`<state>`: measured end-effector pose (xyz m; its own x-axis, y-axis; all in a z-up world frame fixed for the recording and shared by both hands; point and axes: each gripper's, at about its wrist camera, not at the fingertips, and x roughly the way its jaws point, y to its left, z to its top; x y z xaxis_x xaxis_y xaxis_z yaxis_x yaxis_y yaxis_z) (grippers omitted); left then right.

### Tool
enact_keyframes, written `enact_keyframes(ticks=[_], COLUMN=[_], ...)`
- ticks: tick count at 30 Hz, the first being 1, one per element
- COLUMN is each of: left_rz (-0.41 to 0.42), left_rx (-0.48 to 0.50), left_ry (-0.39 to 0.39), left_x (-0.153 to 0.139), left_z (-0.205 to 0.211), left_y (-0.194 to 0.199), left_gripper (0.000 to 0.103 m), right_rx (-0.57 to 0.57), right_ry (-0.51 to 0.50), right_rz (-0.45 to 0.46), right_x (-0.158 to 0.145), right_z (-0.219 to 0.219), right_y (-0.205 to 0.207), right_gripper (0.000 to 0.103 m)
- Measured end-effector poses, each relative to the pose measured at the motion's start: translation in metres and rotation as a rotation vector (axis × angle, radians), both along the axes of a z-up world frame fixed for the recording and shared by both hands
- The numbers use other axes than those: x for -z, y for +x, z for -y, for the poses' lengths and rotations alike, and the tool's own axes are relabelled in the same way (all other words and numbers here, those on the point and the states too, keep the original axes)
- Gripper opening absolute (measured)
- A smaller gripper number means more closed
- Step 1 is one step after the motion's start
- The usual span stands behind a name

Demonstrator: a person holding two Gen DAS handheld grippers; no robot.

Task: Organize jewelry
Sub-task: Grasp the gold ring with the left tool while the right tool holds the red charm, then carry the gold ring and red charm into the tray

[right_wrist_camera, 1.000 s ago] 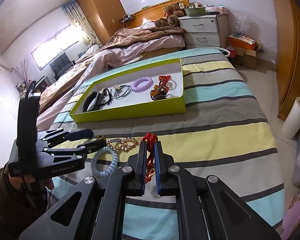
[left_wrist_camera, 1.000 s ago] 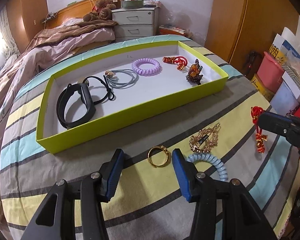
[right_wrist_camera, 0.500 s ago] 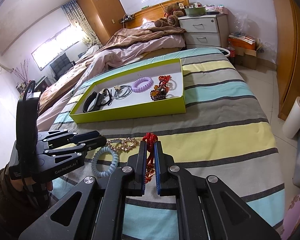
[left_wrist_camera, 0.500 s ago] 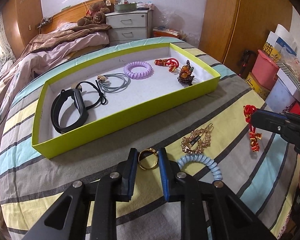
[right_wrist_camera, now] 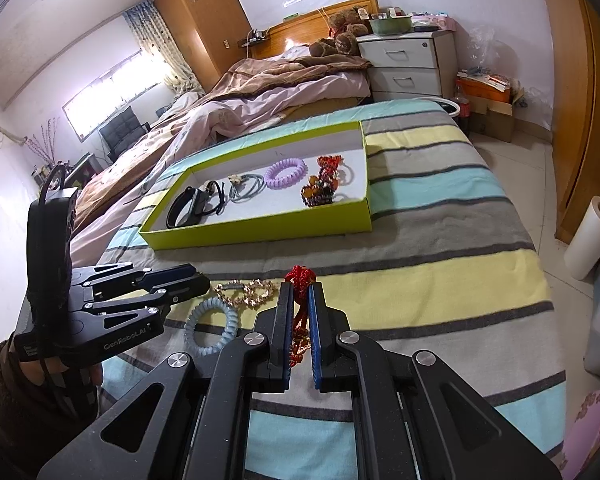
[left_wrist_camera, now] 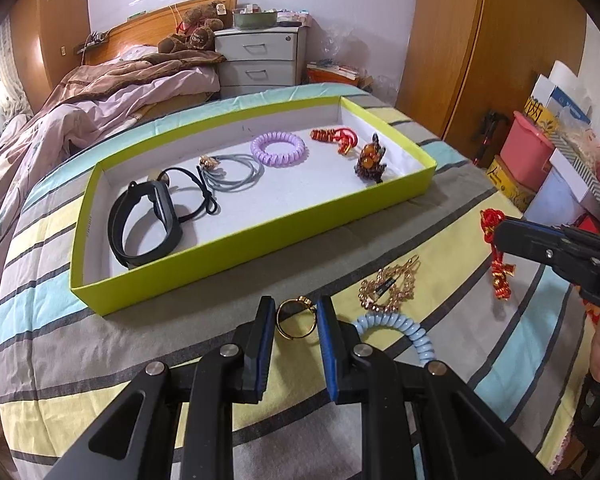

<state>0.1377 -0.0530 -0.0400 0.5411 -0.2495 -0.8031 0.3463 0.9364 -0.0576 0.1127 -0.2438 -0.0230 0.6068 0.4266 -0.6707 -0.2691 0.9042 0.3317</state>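
Jewelry tray (left_wrist_camera: 260, 236) on striped bedspread (right_wrist_camera: 440, 280); nightstand (left_wrist_camera: 260, 60) behind.

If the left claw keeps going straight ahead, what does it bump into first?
Probably the near wall of the green box. The left claw already grips the gold ring, and only striped bedspread lies between; depth is hard to judge.

Evenly bright indoor light, blown-out window (right_wrist_camera: 112, 92) glare at left, soft shadows under the green box (left_wrist_camera: 260, 236), strong fisheye bending, dark vignetted corners, sharp focus throughout.
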Motion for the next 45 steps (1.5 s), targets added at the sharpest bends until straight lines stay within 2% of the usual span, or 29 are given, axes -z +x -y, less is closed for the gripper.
enact_keyframes(ticks=[9,17,28,34,45], left_rz=[0.047,0.063,0.046,0.009,-0.024], left_rx=[-0.013,-0.038,-0.06,-0.066,-0.07], left_ry=[-0.032,-0.068,-0.084,-0.1,-0.091], left_x=[-0.024,-0.039,-0.035,-0.021,-0.002], left_z=[-0.009,-0.021,-0.03,-0.031,-0.032], left_y=[0.0,0.013,0.046,0.066,0.083], left_gripper=[0.022,0.022,0.022,0.022,0.022], right_rx=[-0.005,-0.059,-0.086,-0.085,-0.066], right_ry=[-0.001,-0.033,-0.105,-0.054,-0.159], right_rz=[0.055,0.081,0.018,-0.067,-0.105], right_x=[-0.027,-0.044,-0.027,-0.006,0.015], right_z=[-0.004,-0.027,-0.054,-0.055,-0.065], right_y=[0.017,0.058,0.123,0.156,0.182], right_gripper=[0.007,0.007,0.007,0.007,0.007])
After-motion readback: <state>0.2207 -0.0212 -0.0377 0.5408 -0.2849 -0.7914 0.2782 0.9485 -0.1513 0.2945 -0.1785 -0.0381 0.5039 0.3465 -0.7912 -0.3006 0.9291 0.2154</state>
